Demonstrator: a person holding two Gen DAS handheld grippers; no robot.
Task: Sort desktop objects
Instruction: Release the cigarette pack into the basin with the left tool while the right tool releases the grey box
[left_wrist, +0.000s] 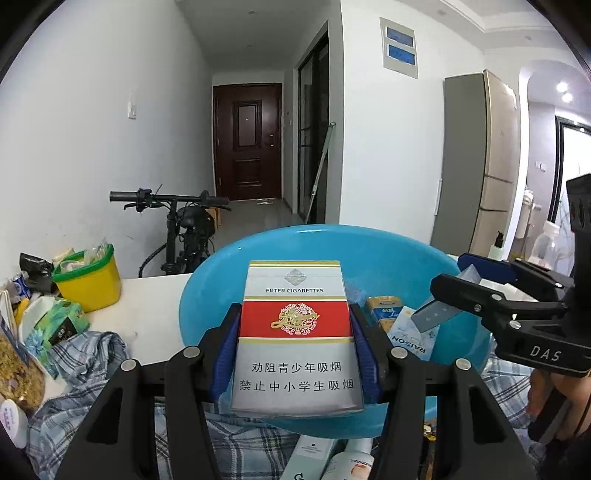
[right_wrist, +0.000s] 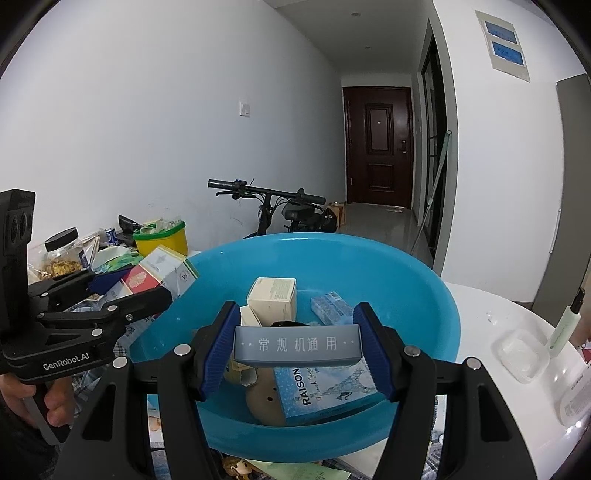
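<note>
My left gripper (left_wrist: 295, 325) is shut on a red and white cigarette pack (left_wrist: 295, 332) and holds it over the near rim of the blue plastic basin (left_wrist: 369, 254). My right gripper (right_wrist: 297, 345) is shut on a flat grey-blue box (right_wrist: 297, 347) with white Chinese print, held above the basin (right_wrist: 424, 295). In the basin lie a blue RAISON box (right_wrist: 325, 387), a cream carton (right_wrist: 271, 299), a small blue pack (right_wrist: 330, 308) and a tan object (right_wrist: 264, 402). The right gripper also shows in the left wrist view (left_wrist: 448, 301), the left one in the right wrist view (right_wrist: 147, 286).
A yellow tub (left_wrist: 88, 277), a green tissue pack (left_wrist: 55, 325), a jar of snacks (right_wrist: 64, 254) and a plaid cloth (left_wrist: 92, 354) crowd the table's left. A clear lid (right_wrist: 521, 354) and a pen (right_wrist: 565, 321) lie on the white table at right. A bicycle (right_wrist: 288, 210) stands behind.
</note>
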